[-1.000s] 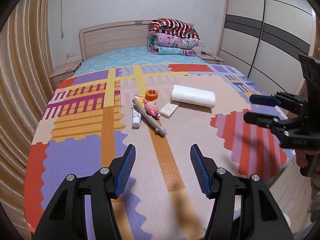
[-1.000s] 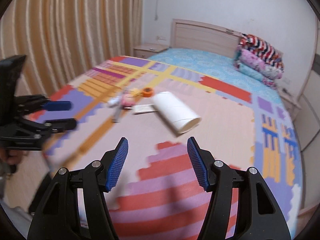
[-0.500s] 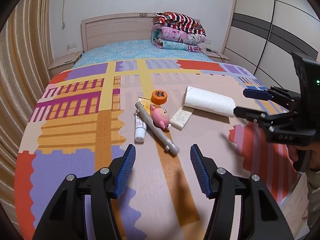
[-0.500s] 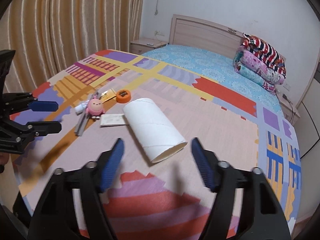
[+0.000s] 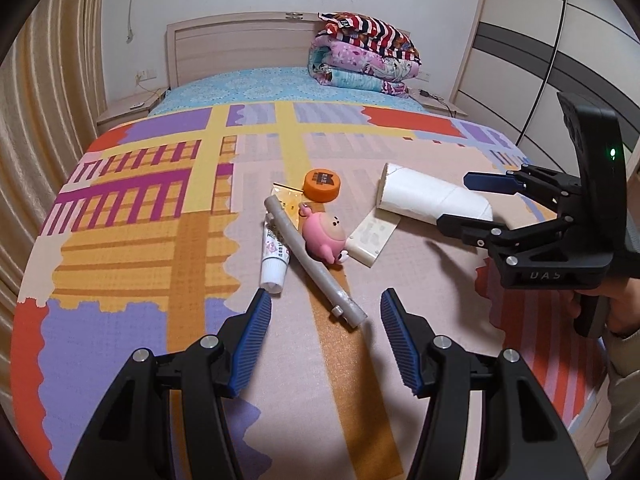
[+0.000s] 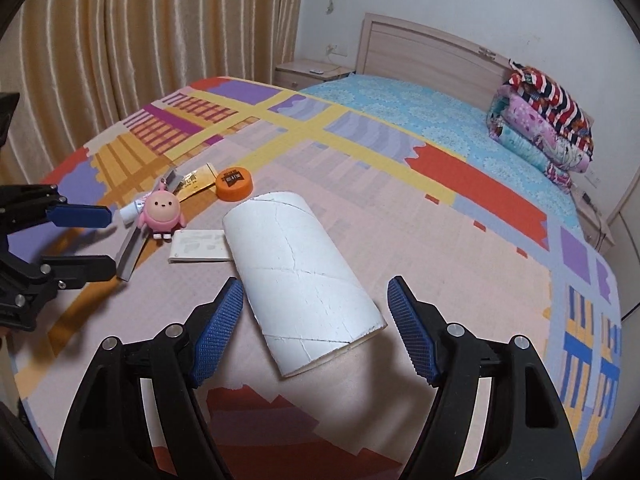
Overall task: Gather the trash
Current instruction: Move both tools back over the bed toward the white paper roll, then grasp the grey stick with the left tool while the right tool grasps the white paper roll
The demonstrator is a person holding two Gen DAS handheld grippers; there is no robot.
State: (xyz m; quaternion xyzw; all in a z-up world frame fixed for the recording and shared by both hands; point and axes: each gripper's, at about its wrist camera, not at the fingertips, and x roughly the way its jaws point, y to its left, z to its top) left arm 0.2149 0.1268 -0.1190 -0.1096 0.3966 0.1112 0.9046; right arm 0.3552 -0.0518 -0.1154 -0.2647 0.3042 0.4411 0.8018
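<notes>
A white cardboard tube (image 6: 304, 276) lies on its side on the patterned mat (image 6: 460, 240) covering the bed, its near open end between the spread fingers of the right hand-held gripper (image 6: 314, 328), which has closed in on it since a second ago. Just left sit a white card (image 5: 370, 238), pink toy (image 5: 322, 236), grey stick (image 5: 312, 260), small white squeeze tube (image 5: 274, 258), yellow packet (image 6: 196, 180) and orange cap (image 5: 321, 185). The left hand-held gripper (image 5: 324, 344), also spread, has neared the stick's end; bare mat surrounds the cluster.
</notes>
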